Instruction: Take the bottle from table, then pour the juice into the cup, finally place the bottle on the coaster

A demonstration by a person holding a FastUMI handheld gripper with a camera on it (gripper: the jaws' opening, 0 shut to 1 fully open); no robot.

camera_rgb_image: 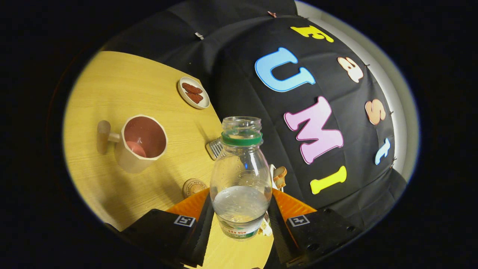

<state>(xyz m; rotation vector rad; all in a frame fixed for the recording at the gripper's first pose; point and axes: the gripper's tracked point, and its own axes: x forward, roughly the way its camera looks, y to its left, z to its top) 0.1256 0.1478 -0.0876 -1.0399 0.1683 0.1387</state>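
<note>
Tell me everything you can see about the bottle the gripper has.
The bottle is clear plastic with a green neck ring, open, no cap on it. Clear liquid fills roughly its lower third, and a label wraps its base. It stands about upright between the gripper's two black fingers, which press its lower sides, with the wooden table behind it.

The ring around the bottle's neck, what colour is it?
Green; the ring sits just below the open mouth of the clear bottle, seen best in the gripper view.

Bright, even light from above falls on the bench (123, 86); the cup (142, 144) throws a soft shadow. Glints speckle the clear bottle (241, 175). Fisheye bending curves the bench's edges; focus stays sharp.
</note>
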